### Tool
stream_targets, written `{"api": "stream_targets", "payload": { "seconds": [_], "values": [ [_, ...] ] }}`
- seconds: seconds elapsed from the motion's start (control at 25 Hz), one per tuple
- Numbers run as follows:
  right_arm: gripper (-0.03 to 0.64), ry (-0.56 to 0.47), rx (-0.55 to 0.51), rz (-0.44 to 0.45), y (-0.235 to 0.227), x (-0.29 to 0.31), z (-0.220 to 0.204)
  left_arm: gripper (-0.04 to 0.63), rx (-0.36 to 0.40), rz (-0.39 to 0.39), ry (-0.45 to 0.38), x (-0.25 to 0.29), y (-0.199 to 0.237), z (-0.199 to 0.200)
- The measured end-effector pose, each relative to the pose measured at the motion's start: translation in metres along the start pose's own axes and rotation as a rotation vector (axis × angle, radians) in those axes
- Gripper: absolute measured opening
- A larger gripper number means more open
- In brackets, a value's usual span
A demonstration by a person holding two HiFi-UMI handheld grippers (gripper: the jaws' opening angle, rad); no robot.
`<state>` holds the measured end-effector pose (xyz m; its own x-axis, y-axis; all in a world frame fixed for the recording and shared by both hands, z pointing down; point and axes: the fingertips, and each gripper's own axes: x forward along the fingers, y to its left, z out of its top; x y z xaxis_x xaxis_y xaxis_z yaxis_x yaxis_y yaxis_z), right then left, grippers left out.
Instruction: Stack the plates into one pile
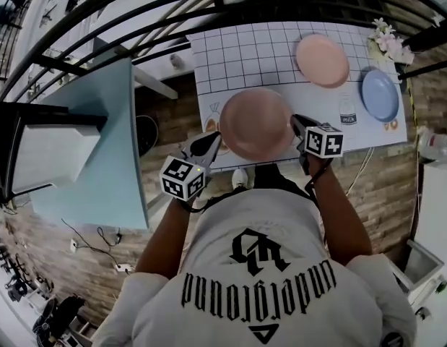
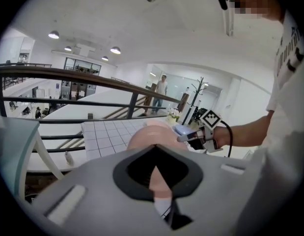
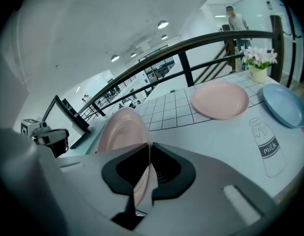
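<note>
Left tongs (image 1: 209, 144) and right tongs (image 1: 299, 125) each pinch an opposite rim of the near pink plate (image 1: 255, 123), steadying it over the mat's (image 1: 237, 49) front edge, likely bound for the far pink plate (image 1: 322, 60).

You stand at a table (image 1: 237, 49) with a white gridded cover, on a floor (image 1: 385, 172) of brown brick-like planks. A black railing (image 2: 68, 74) curves along its far side. A pale blue tabletop (image 1: 100, 143) sits to your left. Round lights (image 2: 115, 50) glow in the white ceiling.
</note>
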<state>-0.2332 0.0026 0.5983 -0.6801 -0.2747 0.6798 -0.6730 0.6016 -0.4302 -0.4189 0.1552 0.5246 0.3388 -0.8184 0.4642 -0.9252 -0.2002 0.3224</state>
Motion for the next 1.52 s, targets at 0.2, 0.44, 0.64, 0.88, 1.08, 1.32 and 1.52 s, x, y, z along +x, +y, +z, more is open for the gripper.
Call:
{"api": "stream_targets", "payload": {
  "seconds": [0.2,0.44,0.64,0.88,1.08,1.32,1.52],
  "values": [
    [0.023,-0.084,-0.006,-0.03,0.02,-0.03,0.011,0.049,0.067,-0.034,-0.053,-0.024,-0.007,0.025],
    [0.023,-0.153,0.016,-0.074,0.03,-0.062,0.009,0.049,0.108,-0.095,-0.072,-0.031,-0.019,0.029],
    [0.023,-0.185,0.056,-0.131,0.018,-0.096,-0.003,0.049,0.134,-0.163,-0.063,-0.016,-0.034,0.033],
    [0.023,-0.24,0.094,-0.209,-0.013,-0.137,-0.007,0.049,0.177,-0.254,-0.053,0.02,-0.063,0.044],
    [0.023,-0.289,0.144,-0.248,-0.049,-0.173,-0.01,0.049,0.219,-0.312,-0.041,0.053,-0.101,0.055],
    [0.023,-0.314,0.193,-0.266,-0.114,-0.217,-0.017,0.049,0.257,-0.344,-0.018,0.102,-0.158,0.064],
    [0.025,-0.317,0.221,-0.263,-0.18,-0.255,-0.024,0.049,0.271,-0.332,0.01,0.144,-0.215,0.064]
  ]
}}
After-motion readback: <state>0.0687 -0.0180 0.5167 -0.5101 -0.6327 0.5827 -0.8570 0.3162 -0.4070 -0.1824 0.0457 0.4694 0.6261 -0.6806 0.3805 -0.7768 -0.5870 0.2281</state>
